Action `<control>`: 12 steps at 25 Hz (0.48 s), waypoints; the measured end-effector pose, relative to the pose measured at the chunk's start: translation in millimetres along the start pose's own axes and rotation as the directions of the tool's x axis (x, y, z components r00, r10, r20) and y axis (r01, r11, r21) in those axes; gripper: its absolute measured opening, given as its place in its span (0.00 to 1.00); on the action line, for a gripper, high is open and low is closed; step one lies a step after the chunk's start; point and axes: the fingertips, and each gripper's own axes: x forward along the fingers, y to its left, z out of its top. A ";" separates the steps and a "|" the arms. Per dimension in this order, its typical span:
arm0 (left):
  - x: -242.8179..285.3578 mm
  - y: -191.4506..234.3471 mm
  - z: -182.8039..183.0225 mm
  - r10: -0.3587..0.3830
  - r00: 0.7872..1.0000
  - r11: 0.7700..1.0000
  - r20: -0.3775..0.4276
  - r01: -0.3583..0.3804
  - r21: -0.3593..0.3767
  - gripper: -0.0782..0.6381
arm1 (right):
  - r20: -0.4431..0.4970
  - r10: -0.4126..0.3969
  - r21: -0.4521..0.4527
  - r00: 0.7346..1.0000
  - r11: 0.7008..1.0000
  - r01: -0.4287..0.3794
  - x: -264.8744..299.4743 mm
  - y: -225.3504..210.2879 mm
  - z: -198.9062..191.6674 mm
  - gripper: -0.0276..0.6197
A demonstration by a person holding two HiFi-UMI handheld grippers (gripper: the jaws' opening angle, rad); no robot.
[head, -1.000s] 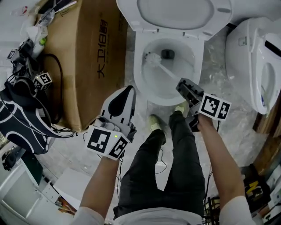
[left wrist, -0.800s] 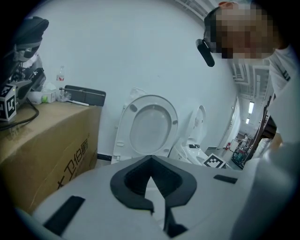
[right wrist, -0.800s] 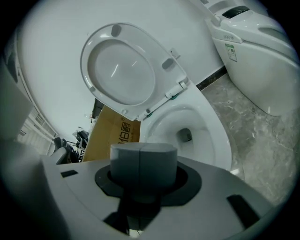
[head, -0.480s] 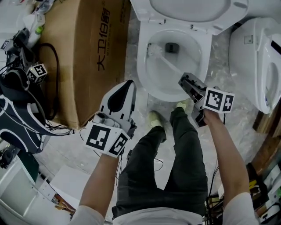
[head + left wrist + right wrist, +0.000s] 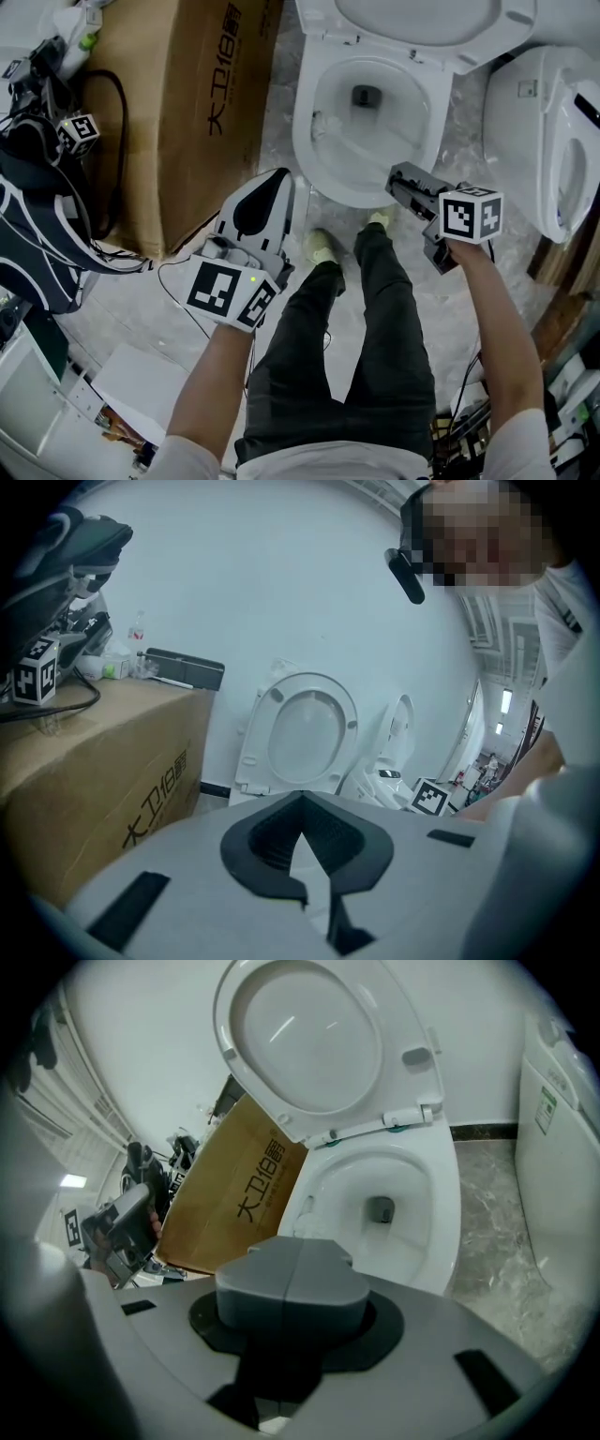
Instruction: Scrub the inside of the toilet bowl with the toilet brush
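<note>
Floor [image 5: 469,103]: marbled tile around toilet bowl [image 5: 302,145].
Risk: long toilet brush [image 5: 358,150] may twist in the grip and flick water over the bowl's rim.
Right gripper [image 5: 396,183]: clamped on brush handle at bowl's near rim, forearm angled down.
Left gripper [image 5: 279,180]: closed, empty, left of bowl.
Brush head [image 5: 323,122]: against bowl's left inner wall.

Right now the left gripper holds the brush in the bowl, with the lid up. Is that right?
Not quite. The right gripper holds the brush, as the head view shows. The left gripper is off beside the toilet with nothing in it. The rest stands: the brush is in the bowl, and the lid is up.
</note>
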 end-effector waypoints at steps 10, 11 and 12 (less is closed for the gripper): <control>-2.3 -14.4 -7.6 0.010 1.000 1.000 -0.007 -0.010 -0.012 0.12 | -0.229 -0.060 -0.288 0.972 0.958 -0.009 -30.4 4.9 -25.3 0.29; -2.4 -16.0 -7.9 0.011 1.000 1.000 -0.006 -0.011 -0.015 0.12 | -0.247 -0.071 -0.313 0.967 0.950 -0.010 -33.9 4.6 -26.5 0.29; -2.4 -17.6 -8.1 0.011 1.000 1.000 -0.006 -0.011 -0.016 0.12 | -0.263 -0.082 -0.338 0.961 0.941 -0.012 -37.5 4.1 -27.8 0.29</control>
